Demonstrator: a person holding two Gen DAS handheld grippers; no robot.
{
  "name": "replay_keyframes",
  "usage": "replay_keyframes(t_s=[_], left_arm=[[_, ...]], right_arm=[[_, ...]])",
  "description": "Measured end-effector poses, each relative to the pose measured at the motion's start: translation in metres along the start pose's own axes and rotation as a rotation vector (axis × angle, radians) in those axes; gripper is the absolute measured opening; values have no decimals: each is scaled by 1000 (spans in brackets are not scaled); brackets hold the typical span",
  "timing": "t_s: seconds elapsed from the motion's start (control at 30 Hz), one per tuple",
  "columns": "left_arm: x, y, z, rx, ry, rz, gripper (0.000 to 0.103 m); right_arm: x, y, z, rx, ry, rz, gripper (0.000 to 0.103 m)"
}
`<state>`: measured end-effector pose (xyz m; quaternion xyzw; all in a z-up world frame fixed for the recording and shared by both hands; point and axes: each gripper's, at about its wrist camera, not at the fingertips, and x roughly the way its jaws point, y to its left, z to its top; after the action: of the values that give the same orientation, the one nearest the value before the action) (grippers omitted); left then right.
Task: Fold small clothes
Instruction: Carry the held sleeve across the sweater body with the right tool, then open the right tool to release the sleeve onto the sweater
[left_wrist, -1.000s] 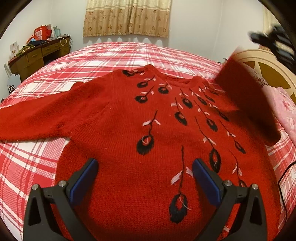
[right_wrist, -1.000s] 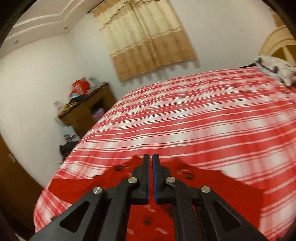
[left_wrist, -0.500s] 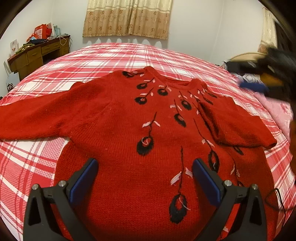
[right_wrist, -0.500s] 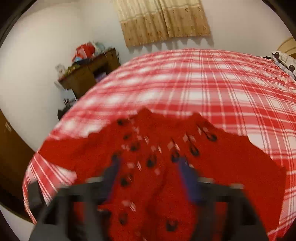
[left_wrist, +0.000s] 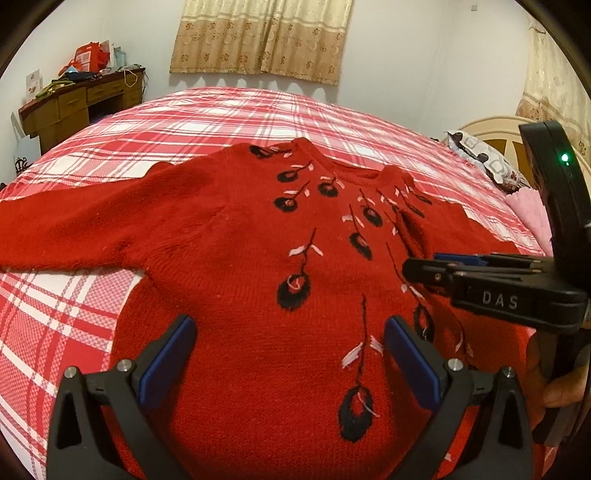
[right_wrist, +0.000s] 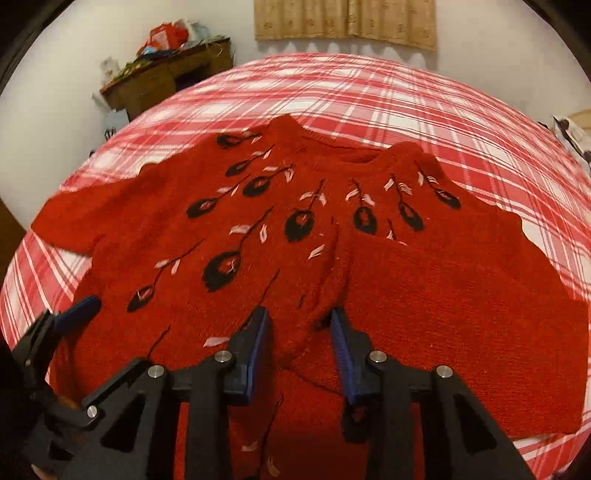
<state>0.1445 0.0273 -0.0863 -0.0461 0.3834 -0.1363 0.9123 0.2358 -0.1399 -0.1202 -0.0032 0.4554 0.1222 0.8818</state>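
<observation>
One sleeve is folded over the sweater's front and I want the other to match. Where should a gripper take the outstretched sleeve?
Take the outstretched sleeve at its cuff end, coming in from the open bedspread beyond it. The sleeve lies flat and straight, so pinching that free end should let its whole length swing over the body. The open left gripper looks nearer.

Your red knitted sweater with black feather motifs (left_wrist: 236, 280) lies flat on the red-and-white checked bedspread (left_wrist: 229, 114), neckline toward the far wall. One sleeve stretches out to the left in the left wrist view; the other lies folded across the chest (right_wrist: 461, 295). Beyond the bed's far left corner stands a cluttered brown wooden desk (left_wrist: 77, 103). Beige patterned curtains (left_wrist: 258, 37) hang behind the bed.
</observation>
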Motion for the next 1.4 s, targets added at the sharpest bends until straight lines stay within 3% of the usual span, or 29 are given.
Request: replay_keyframes(t_s=[0.13,0.3,0.47,0.63,0.83,1.0,1.1,1.2,1.3,1.4], left_arm=[[0,0,0,-1,-1,-1,103],[-1,0,0,-7,-8,-4,103],[-2,2,0,-16,-16,-9,103],[-4,5,0,-32,-28,-9,103],[-5,9,-1,-56,-41,-19,103],[-4,11,-1,-64,-35,8,100],[-6,11,-1,-64,-44,-14,103],[-5,12,-1,-65,-43,-14,103],[-4,11,-1,-63,-40,-12,103],[-4,11,0,-63,-37,-11,103]], right_arm=[[-1,-13,2,49,18,41,14],[-14,-21,15,139,12,136,10],[-45,11,51,86,-84,207,10],[-35,53,87,37,-108,316,10],[20,94,103,54,1,549,10],[49,96,100,102,104,713,13],[39,88,100,114,72,725,15],[18,71,97,115,11,718,26],[-8,51,85,82,-70,550,26],[-20,27,62,68,-93,404,26]])
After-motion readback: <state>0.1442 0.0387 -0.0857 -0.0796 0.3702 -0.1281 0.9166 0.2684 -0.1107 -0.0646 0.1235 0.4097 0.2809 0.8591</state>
